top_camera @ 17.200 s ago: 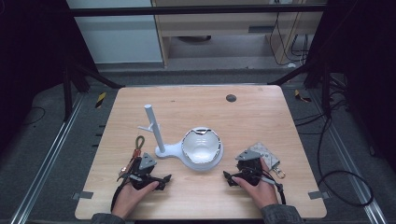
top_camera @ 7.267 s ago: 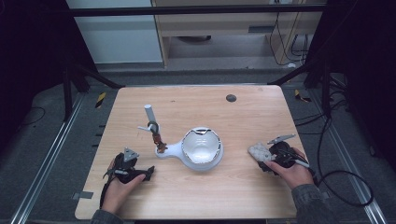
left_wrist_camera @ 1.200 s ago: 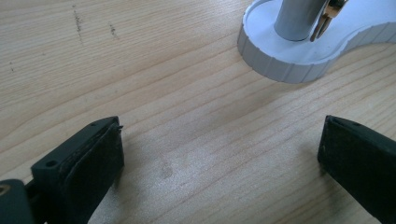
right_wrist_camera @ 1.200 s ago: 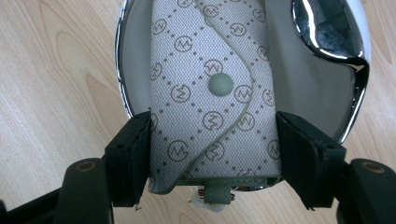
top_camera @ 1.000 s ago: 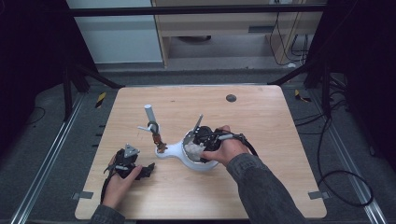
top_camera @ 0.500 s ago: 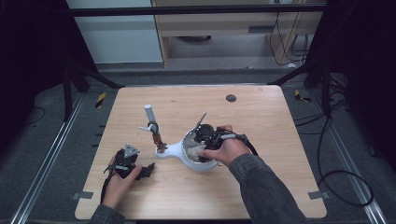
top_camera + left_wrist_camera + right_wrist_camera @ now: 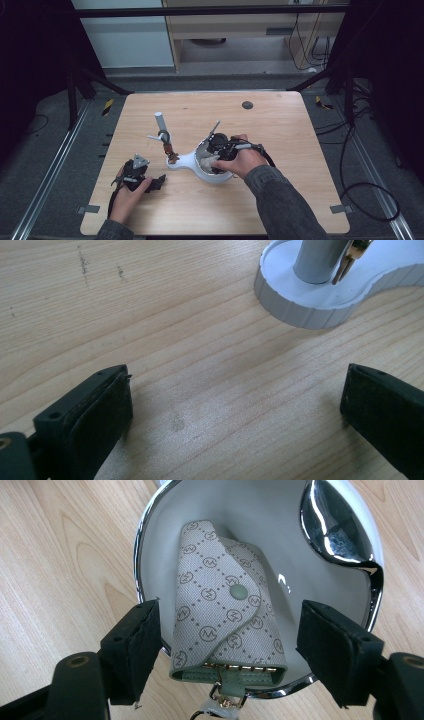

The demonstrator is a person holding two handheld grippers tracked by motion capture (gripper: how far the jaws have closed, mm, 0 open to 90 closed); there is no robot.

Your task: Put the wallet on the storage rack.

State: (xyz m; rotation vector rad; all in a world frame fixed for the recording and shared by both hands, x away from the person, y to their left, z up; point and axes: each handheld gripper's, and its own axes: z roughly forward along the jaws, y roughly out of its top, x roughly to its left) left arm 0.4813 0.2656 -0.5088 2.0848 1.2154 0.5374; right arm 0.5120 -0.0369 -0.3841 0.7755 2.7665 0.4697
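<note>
A beige patterned key pouch (image 7: 225, 615) with green trim lies in the white bowl (image 7: 145, 540), its clasp end hanging over the chrome rim. My right gripper (image 7: 227, 635) reaches over that rim; its jaws have just been closing. They stand either side of the pouch with small gaps, not pressing it. From above, the right gripper (image 7: 212, 155) hovers over the bowl (image 7: 215, 177) of the white stand (image 7: 182, 161). My left gripper (image 7: 150, 182) rests open on the table, nothing between its pads (image 7: 107, 405).
The stand's upright post (image 7: 160, 122) carries a brown item (image 7: 170, 150) hanging from a peg. Its ridged base (image 7: 300, 310) lies just ahead of the left gripper. A dark round spot (image 7: 247, 105) marks the wooden table (image 7: 300, 190) at the back.
Since several seconds ago my right gripper has come from the table's right side to the bowl. Over the last second neither hand has shifted.
</note>
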